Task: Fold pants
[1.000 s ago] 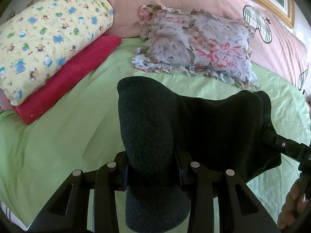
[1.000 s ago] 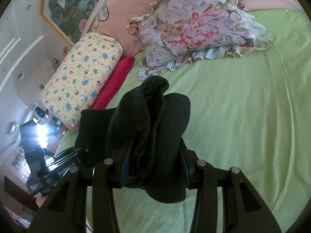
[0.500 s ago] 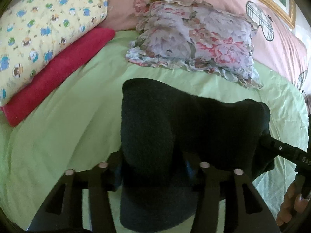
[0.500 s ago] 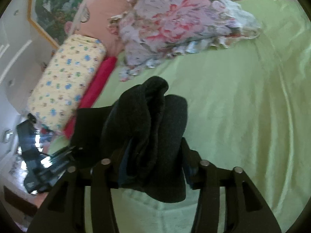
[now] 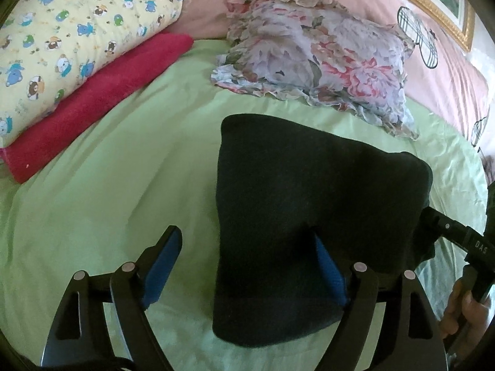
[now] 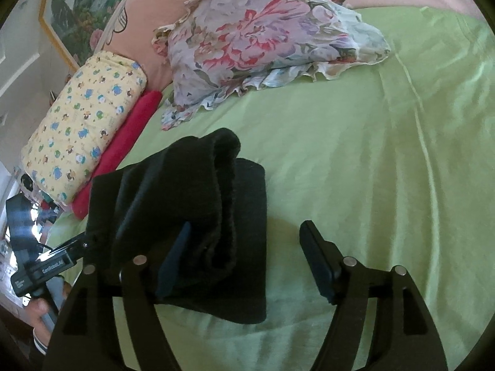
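The dark folded pants [image 5: 309,210] lie in a thick bundle on the green bed sheet [image 5: 108,185]. My left gripper [image 5: 247,266] is open, its jaws wide apart; the bundle's left end lies between them, against the right finger. In the right wrist view the pants [image 6: 198,216] show several stacked layers. My right gripper [image 6: 244,259] is open too, with the bundle's right end resting against its left finger and a gap to the right finger.
A floral pillow [image 5: 315,61] lies beyond the pants. A yellow patterned quilt [image 5: 71,31] sits on a red folded blanket [image 5: 92,102] at the far left. A pink headboard cushion [image 5: 433,61] lines the back. The sheet stretches right [image 6: 386,170].
Both grippers have opened and let go of the pants. The bundle has dropped onto the sheet and now rests there between the spread fingers.
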`<move>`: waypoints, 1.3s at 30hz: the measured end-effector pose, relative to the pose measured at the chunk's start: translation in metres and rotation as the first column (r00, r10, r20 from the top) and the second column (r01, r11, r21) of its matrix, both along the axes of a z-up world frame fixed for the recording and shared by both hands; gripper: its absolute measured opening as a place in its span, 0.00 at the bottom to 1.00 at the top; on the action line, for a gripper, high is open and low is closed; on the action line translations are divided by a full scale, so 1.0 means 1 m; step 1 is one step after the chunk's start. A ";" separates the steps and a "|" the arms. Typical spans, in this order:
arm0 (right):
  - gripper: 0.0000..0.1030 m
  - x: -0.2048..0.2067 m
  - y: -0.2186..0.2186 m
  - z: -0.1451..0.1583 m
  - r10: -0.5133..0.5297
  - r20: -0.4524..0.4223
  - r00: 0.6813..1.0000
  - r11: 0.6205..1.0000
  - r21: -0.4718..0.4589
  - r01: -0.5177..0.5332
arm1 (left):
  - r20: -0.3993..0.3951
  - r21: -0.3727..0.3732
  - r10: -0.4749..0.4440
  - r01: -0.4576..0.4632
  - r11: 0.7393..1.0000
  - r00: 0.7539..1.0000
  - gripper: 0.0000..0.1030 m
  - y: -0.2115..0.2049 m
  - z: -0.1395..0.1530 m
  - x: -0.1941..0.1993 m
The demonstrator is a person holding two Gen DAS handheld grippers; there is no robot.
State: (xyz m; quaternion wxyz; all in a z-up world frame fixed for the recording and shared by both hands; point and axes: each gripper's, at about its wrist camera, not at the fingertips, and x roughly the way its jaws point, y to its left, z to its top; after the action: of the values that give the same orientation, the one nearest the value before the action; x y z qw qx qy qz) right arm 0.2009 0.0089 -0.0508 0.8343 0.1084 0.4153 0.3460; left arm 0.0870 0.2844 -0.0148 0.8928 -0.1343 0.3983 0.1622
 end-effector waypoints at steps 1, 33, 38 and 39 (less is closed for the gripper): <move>0.70 -0.001 -0.001 0.001 -0.005 0.008 1.000 1.000 -0.003 0.005 | -0.002 0.000 0.001 -0.001 1.000 1.000 0.81 -0.001 0.001 -0.002; 0.92 -0.097 0.019 0.058 0.201 0.321 0.926 0.972 -0.184 -0.148 | 0.011 0.138 -0.039 0.037 0.990 0.999 0.85 -0.040 0.026 -0.071; 0.93 -0.102 0.023 0.055 0.207 0.319 0.925 0.969 -0.200 -0.147 | 0.000 0.152 -0.061 0.060 0.987 0.998 0.85 -0.046 0.022 -0.071; 0.93 -0.102 0.023 0.054 0.206 0.318 0.925 0.968 -0.203 -0.146 | -0.002 0.154 -0.063 0.062 0.986 0.998 0.85 -0.046 0.021 -0.071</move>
State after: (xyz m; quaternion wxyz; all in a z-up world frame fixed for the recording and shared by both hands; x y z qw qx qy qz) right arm 0.0985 0.0320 0.0033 0.8646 -0.0640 0.3037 0.3951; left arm 0.0157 0.2380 0.0060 0.9058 -0.0526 0.3871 0.1643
